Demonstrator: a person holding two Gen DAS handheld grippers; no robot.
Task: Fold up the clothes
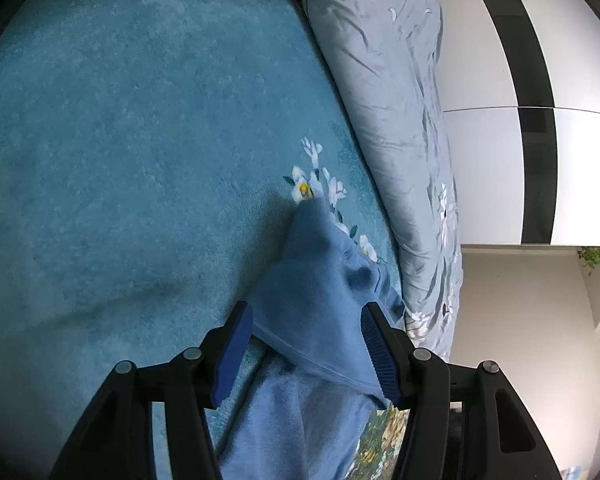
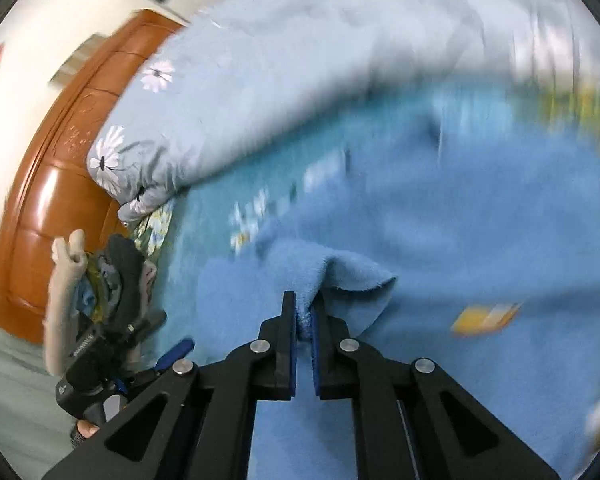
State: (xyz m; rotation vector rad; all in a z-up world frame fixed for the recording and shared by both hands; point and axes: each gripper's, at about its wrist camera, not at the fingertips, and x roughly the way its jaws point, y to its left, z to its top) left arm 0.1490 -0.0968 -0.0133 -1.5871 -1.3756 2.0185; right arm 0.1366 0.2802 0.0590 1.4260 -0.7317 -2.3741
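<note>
A blue fleece garment [image 1: 312, 312] lies on a teal floral blanket [image 1: 120, 140]. In the left wrist view my left gripper [image 1: 308, 320] is open, its blue pads on either side of a raised corner of the garment, not pinching it. In the right wrist view my right gripper [image 2: 305, 312] is shut on a bunched fold of the same blue garment [image 2: 460, 220], which spreads to the right and carries a yellow patch [image 2: 486, 316]. That view is motion-blurred. The left gripper also shows there at lower left [image 2: 168, 354], held by a hand.
A grey floral duvet [image 1: 400, 120] lies along the blanket's far side, also in the right wrist view [image 2: 260, 72]. A white and black wardrobe [image 1: 540, 120] stands beyond. A brown wooden headboard [image 2: 52, 184] is at left.
</note>
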